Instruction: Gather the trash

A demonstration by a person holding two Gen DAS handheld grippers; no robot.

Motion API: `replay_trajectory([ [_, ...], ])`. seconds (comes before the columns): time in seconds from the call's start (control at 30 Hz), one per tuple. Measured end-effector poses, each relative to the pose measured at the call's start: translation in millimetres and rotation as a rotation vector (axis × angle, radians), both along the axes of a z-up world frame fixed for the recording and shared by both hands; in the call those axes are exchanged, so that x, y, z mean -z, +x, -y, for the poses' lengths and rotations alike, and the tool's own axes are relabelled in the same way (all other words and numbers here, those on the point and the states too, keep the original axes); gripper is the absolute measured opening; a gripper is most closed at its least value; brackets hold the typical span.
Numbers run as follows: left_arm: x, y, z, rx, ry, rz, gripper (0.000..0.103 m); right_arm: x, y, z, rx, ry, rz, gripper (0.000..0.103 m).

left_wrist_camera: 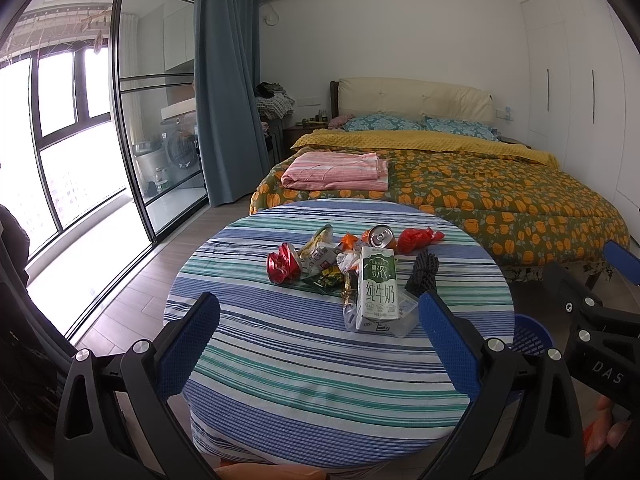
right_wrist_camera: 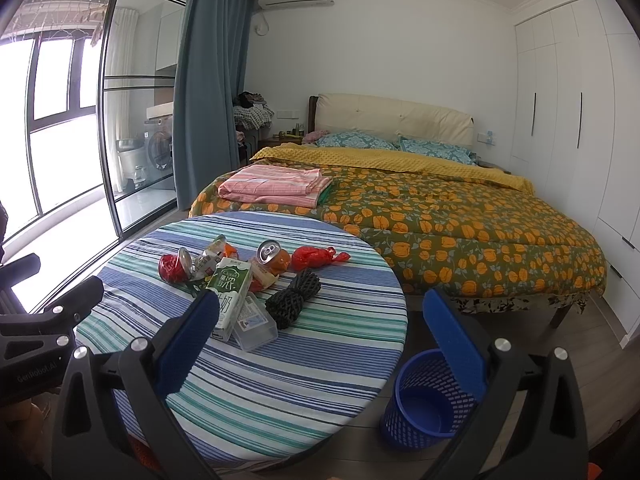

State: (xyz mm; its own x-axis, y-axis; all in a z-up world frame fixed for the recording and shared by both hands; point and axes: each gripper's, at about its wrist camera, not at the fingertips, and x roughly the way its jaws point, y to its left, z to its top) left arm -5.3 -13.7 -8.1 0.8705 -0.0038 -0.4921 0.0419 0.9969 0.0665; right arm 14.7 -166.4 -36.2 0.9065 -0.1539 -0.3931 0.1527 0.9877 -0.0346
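Note:
A heap of trash lies on the round striped table [left_wrist_camera: 304,380] [right_wrist_camera: 256,392]: a green-and-white milk carton [left_wrist_camera: 378,284] [right_wrist_camera: 230,292], a crushed red can [left_wrist_camera: 283,267] [right_wrist_camera: 173,267], an orange can [left_wrist_camera: 382,237] [right_wrist_camera: 274,258], a red plastic bag [left_wrist_camera: 418,239] [right_wrist_camera: 316,258], a black foam net [left_wrist_camera: 422,271] [right_wrist_camera: 294,300], a clear plastic box [left_wrist_camera: 404,318] [right_wrist_camera: 256,326] and several wrappers [left_wrist_camera: 320,252]. My left gripper [left_wrist_camera: 320,336] is open, held short of the heap. My right gripper [right_wrist_camera: 320,332] is open too, over the table's right edge. A blue mesh bin [right_wrist_camera: 430,400] [left_wrist_camera: 530,338] stands on the floor right of the table.
A bed [left_wrist_camera: 460,184] [right_wrist_camera: 440,216] with an orange-flowered quilt and folded pink cloth [left_wrist_camera: 340,172] lies just behind the table. Glass sliding doors [left_wrist_camera: 160,120] and a blue curtain [right_wrist_camera: 208,100] stand at the left, white wardrobes [right_wrist_camera: 568,120] at the right.

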Motion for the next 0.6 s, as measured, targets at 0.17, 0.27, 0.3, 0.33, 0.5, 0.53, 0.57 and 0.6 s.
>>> replay_trajectory([
  [0.17, -0.2, 0.1, -0.2, 0.0, 0.001, 0.0, 0.098, -0.1, -0.2, 0.2, 0.0, 0.001, 0.0, 0.099],
  [0.27, 0.3, -0.1, 0.9, 0.0, 0.001, 0.0, 0.098, -0.2, 0.0, 0.2, 0.001, 0.0, 0.0, 0.099],
  [0.3, 0.4, -0.2, 0.8, 0.0, 0.001, 0.0, 0.098, -0.1, 0.1, 0.0, 0.0, 0.001, 0.0, 0.099],
  [0.33, -0.2, 0.2, -0.1, 0.0, 0.001, 0.0, 0.098, -0.4, -0.6, 0.6, 0.001, 0.001, 0.0, 0.099],
  [0.5, 0.4, -0.1, 1.0, 0.0, 0.002, 0.0, 0.098, -0.2, 0.2, 0.1, 0.0, 0.001, 0.0, 0.099],
  [0.53, 0.2, 0.1, 0.7, 0.0, 0.002, 0.0, 0.098, -0.2, 0.2, 0.1, 0.0, 0.001, -0.001, 0.099],
  [0.57, -0.1, 0.2, -0.1, 0.0, 0.002, 0.0, 0.098, -0.3, -0.1, 0.3, 0.0, 0.001, 0.0, 0.099],
  [0.6, 0.4, 0.1, 1.0, 0.0, 0.003, 0.0, 0.098, -0.2, 0.1, 0.1, 0.001, 0.001, 0.0, 0.099],
])
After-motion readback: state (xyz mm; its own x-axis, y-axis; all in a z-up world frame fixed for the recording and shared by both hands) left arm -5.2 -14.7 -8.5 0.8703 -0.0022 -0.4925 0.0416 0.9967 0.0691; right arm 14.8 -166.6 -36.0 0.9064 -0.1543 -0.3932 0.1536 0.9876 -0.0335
